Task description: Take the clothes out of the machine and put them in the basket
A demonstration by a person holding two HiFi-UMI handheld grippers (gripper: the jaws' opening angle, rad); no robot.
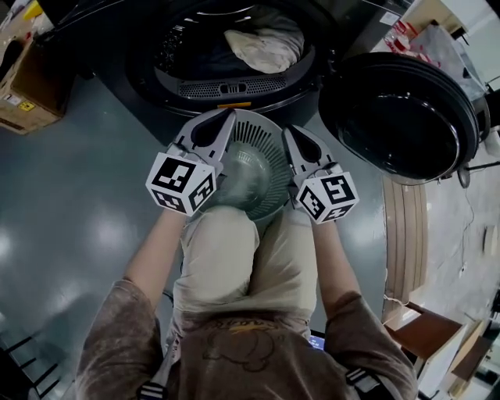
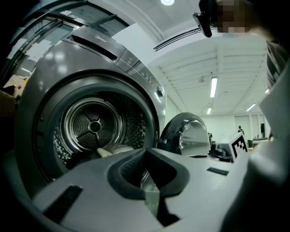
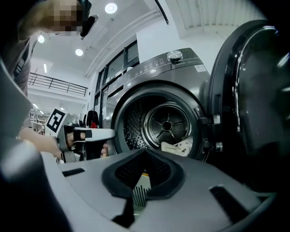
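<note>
Head view: crumpled cream clothes [image 1: 264,45] in drum [image 1: 170,48]; left gripper's [image 1: 229,117], right gripper's [image 1: 288,130] fingers [image 1: 205,133] clamp slatted basket [image 1: 254,160].

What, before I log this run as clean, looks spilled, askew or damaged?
Nothing stands out: clothes lie inside the drum, the door hangs open, and the left gripper and right gripper each grip the rim of the empty basket.

Dim; bright ceiling lights [image 3: 110,7]; fisheye-warped edges

No legible text; badge [image 2: 98,40] on machine [image 2: 54,90] too blurred.
</note>
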